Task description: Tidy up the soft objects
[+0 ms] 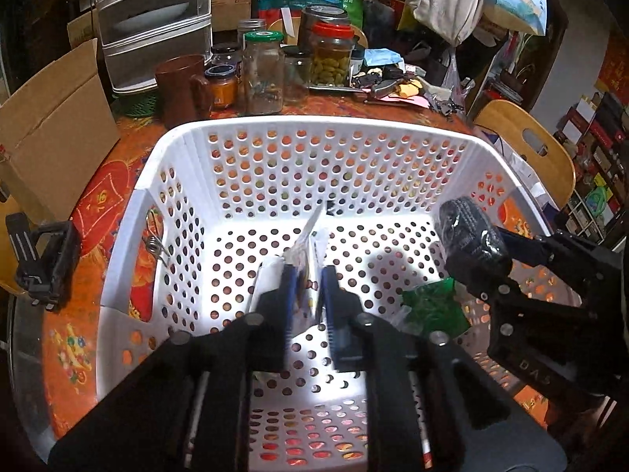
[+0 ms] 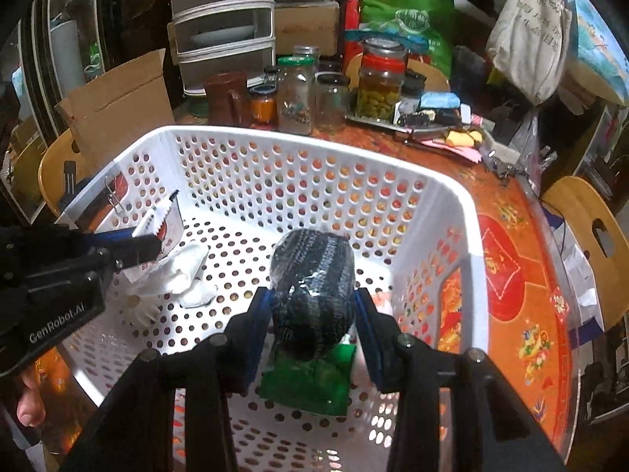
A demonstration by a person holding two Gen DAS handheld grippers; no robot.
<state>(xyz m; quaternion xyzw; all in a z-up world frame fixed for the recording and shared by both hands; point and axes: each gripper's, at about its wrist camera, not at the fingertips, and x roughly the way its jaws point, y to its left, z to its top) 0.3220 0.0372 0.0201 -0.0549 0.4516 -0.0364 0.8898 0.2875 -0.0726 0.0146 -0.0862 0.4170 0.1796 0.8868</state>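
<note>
A white perforated basket (image 1: 298, 126) (image 2: 314, 137) stands on the orange patterned table. My left gripper (image 1: 306, 271) hangs inside it, jaws slightly apart, with a thin white packet (image 1: 308, 244) upright between the blue pads and a narrow gap on either side. In the right wrist view this packet (image 2: 165, 220) sticks up past the left fingertips (image 2: 151, 246). My right gripper (image 2: 310, 295) is shut on a black knitted bundle (image 2: 314, 275) wrapped in clear film, low over the basket floor. A green packet (image 2: 310, 381) lies under it. White soft pieces (image 2: 184, 267) lie on the floor beneath the left gripper.
Glass jars (image 1: 263, 74), a brown mug (image 1: 181, 86) and small clutter crowd the table behind the basket. A cardboard box (image 1: 55, 133) stands to the left, wooden chairs (image 1: 526, 145) to the right. A metal clip (image 1: 155, 244) hangs on the basket's left wall.
</note>
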